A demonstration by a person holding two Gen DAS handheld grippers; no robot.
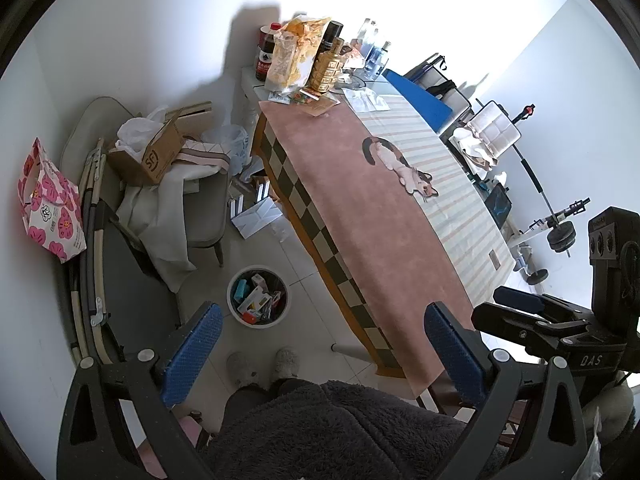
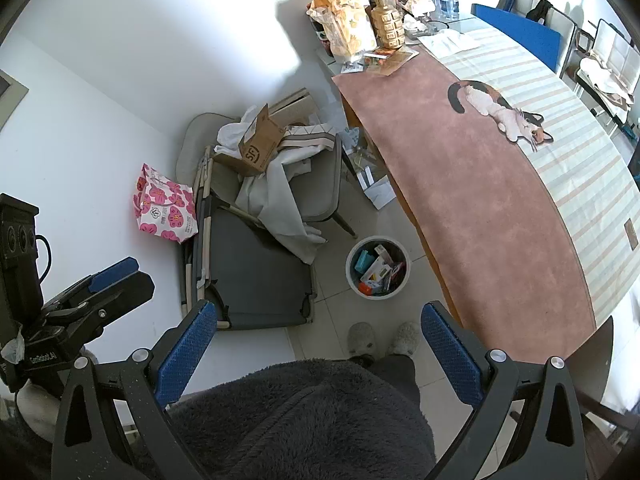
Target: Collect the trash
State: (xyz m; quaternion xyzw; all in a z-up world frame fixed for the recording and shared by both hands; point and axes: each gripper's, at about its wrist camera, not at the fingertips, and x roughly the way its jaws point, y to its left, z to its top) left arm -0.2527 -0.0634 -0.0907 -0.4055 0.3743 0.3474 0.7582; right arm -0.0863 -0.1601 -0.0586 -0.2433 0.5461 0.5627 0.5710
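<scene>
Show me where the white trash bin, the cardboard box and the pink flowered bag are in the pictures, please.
white trash bin [image 2: 351, 280]: right wrist view, on its left rim.
cardboard box [image 1: 158, 158]: left wrist view, on its printed side.
pink flowered bag [image 2: 166, 216]: right wrist view, on its front face.

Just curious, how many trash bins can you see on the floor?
1: a round white bin, already holding boxes, on the tiled floor beside the long table. Others could be hidden behind furniture.
</scene>
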